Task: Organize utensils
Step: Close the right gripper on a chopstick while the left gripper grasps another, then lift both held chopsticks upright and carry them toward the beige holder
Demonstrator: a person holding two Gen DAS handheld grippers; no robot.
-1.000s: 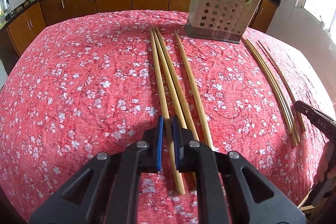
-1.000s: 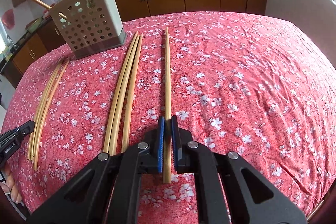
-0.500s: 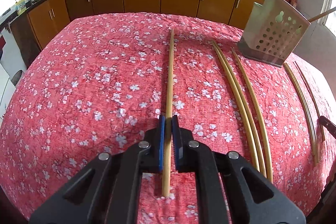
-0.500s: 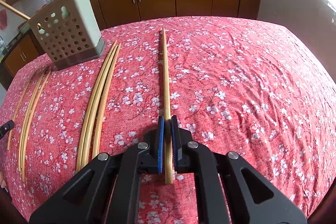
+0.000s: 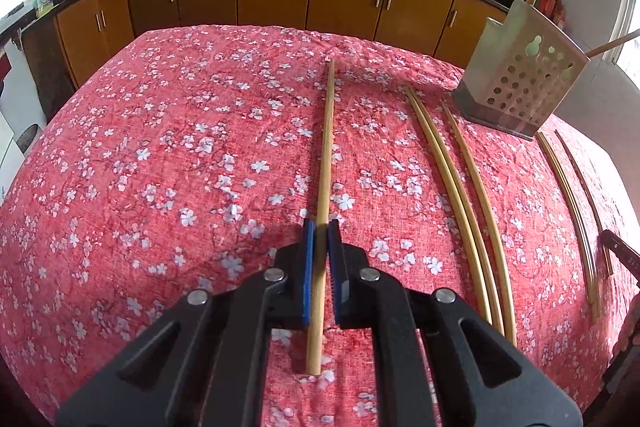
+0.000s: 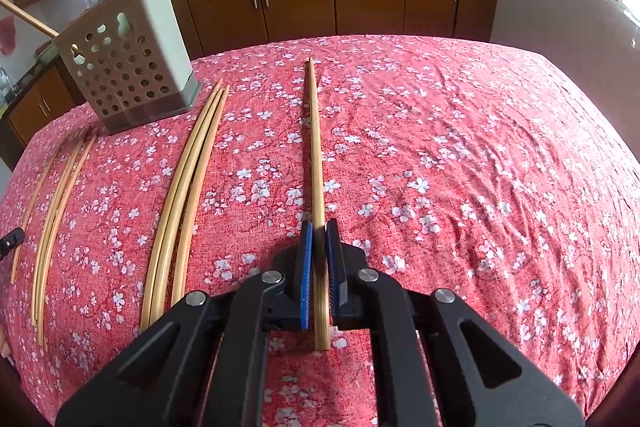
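The table with its red floral tablecloth [image 5: 168, 155] is soft and wrinkled, so a long chopstick dragged across it could snag and twist out of a grip. The perforated utensil holder [image 5: 520, 83] stands at the far side and already has sticks leaning out of it; a careless insertion could, I judge, knock it or miss its mouth. Loose chopsticks [image 5: 468, 203] lie in rows between the two hands, and a swinging tip might scatter them.

Each chopstick is pinched close to its near end, so most of its length sticks out ahead and could pivot or slip when lifted.

The left gripper [image 5: 319, 259] is closed on one chopstick [image 5: 325, 163], blue pads pressing both sides. The right gripper [image 6: 317, 259] is likewise clamped on its own chopstick [image 6: 315, 143]. Both sticks appear to lie along the cloth, pointing away.
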